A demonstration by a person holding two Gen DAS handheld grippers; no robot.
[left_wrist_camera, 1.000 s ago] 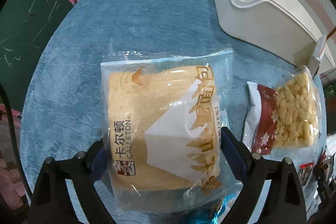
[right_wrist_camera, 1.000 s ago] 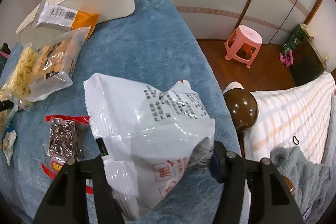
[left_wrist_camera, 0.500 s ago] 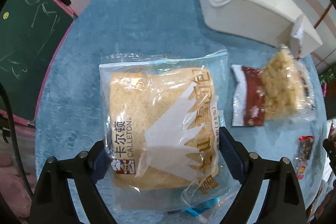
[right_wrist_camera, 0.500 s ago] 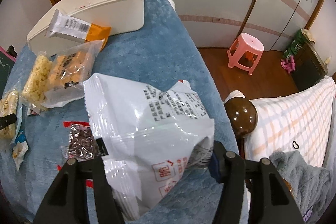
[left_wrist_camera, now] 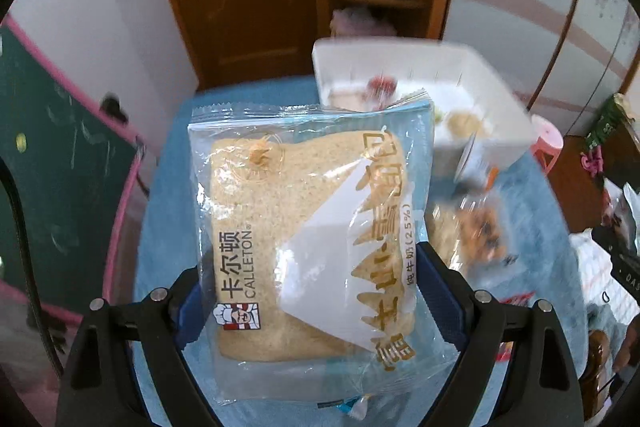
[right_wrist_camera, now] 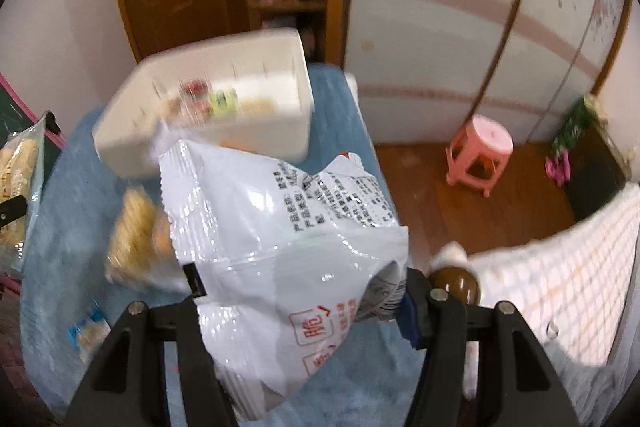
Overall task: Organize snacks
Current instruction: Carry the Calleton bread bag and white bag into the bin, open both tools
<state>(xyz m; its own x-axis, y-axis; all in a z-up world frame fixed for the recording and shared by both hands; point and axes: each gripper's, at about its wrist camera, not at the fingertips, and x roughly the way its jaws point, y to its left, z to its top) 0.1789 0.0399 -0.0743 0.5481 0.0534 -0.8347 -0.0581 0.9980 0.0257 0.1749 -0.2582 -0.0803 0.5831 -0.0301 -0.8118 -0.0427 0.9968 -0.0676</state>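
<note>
Clear plastic, printed with gold characters and the word CALLETON, wraps the bread packet (left_wrist_camera: 308, 239) that the left gripper (left_wrist_camera: 316, 303) holds across its width, its blue-padded fingers (left_wrist_camera: 436, 291) set far apart and pressing on either edge. The right gripper (right_wrist_camera: 300, 311) clamps a white crinkled snack bag (right_wrist_camera: 280, 251) at its lower part, the fingers set narrower, and the bag puffs out above them. Both packets hang clear of the blue-covered surface (right_wrist_camera: 76, 195).

The step in hand looks like the carry: two snacks picked up together and on their way to the white bin (right_wrist_camera: 224, 131) at the far end of the surface, where a few small packets already lie, blurred. A packet of yellow puffed sticks (right_wrist_camera: 136, 239) and some smaller wrapped pieces remain loose on the surface, near the bin.

The next move calls for bringing each packet over the bin's rim and letting go only once it is above the opening. The bread packet is wide and soft, so it probably wants lowering flat or on edge along a wall, with the two grippers kept from crowding each other.
</note>
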